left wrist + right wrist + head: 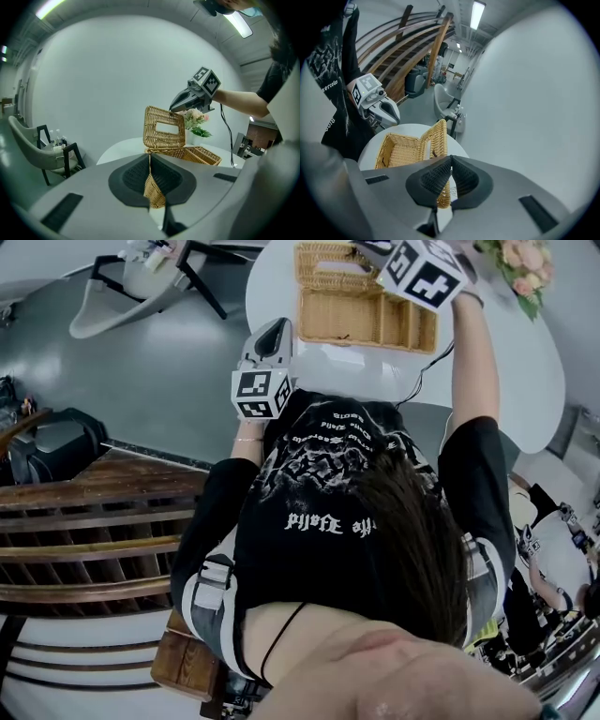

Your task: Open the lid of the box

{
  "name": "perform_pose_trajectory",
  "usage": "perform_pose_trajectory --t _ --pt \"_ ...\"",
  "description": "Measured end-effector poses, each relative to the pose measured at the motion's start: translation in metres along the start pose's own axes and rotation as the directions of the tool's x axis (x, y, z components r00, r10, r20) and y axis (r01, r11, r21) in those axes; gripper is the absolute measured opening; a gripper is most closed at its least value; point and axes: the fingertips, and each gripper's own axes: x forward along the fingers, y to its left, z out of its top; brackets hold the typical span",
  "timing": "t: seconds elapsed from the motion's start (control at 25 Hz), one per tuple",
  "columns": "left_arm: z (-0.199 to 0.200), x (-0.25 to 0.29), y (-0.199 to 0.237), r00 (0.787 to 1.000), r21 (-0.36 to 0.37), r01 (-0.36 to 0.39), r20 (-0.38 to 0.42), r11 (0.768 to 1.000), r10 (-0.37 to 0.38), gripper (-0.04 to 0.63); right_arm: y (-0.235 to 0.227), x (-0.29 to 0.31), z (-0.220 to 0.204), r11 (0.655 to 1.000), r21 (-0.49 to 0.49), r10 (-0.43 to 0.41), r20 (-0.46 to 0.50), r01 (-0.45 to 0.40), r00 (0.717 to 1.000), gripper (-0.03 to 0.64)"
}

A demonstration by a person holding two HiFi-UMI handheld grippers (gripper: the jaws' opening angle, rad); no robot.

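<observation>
We are looking down on a round white table (511,357), and around it several things are standing. A bunch of pink flowers (194,117) is sitting on the table's far right part, near the task's thing but apart from it. A black cable (424,376) is trailing over the table's near right edge. A grey chair (117,296) is standing on the floor off the table's left side, and brown wooden steps (94,521) are rising behind the person, well away from the table. The wicker box (367,345) is lying on the table near its edge toward the person. Its inside is showing bare, with dividers at the right end. The lid (161,140), woven and with a rectangular opening in it, is standing nearly upright along the box's far side. The right gripper (450,158) is pinching the lid's top edge with its jaws closed on it. The left gripper (150,157) is closing its jaws on the box's near left corner.
</observation>
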Motion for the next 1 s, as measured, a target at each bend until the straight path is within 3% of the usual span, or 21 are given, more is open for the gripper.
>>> perform_pose_trajectory --t 1.0 --pt "-0.004 0.009 0.008 0.999 -0.048 -0.039 -0.036 0.998 0.037 0.025 -0.032 0.049 -0.023 0.991 0.026 0.134 -0.051 -0.132 0.990 0.034"
